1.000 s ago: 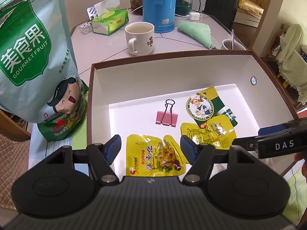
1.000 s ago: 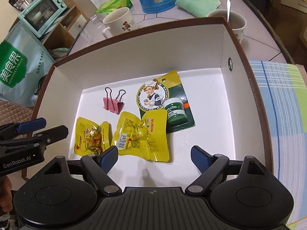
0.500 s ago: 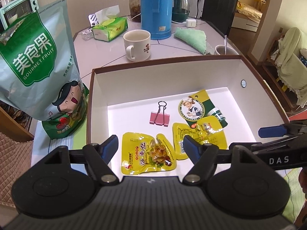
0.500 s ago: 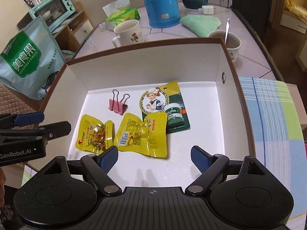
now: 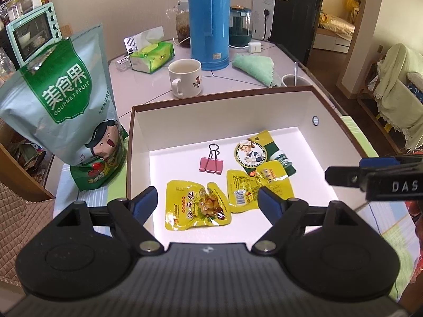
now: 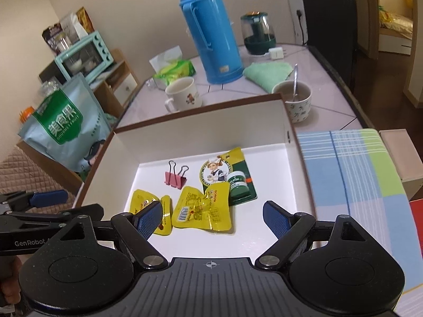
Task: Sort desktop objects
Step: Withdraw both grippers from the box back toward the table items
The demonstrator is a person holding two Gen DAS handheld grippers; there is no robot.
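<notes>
A white box with a brown rim (image 5: 211, 121) (image 6: 201, 137) holds a pink binder clip (image 5: 211, 165) (image 6: 174, 179), two yellow snack packets (image 5: 195, 206) (image 5: 253, 185) (image 6: 203, 208), and a green and yellow balm card (image 5: 260, 153) (image 6: 224, 174). My left gripper (image 5: 207, 202) hangs open above the box's near left side, with nothing between its fingers. My right gripper (image 6: 212, 218) is open and bare above the near edge. Each gripper shows at the side of the other's view: the right gripper (image 5: 370, 174) and the left gripper (image 6: 47, 203).
A tall fruit snack bag (image 5: 60, 105) stands against the box's left wall. Behind the box are a white mug (image 5: 185, 80), a blue thermos (image 5: 208, 21), a tissue pack (image 5: 153, 58), a green cloth (image 5: 253, 64) and a cup with a spoon (image 6: 293, 100). A striped cloth (image 6: 351, 174) lies to the right.
Both grippers have risen and drawn back from the box, so more of the table shows. Both stayed open. The items in the box have not moved.
</notes>
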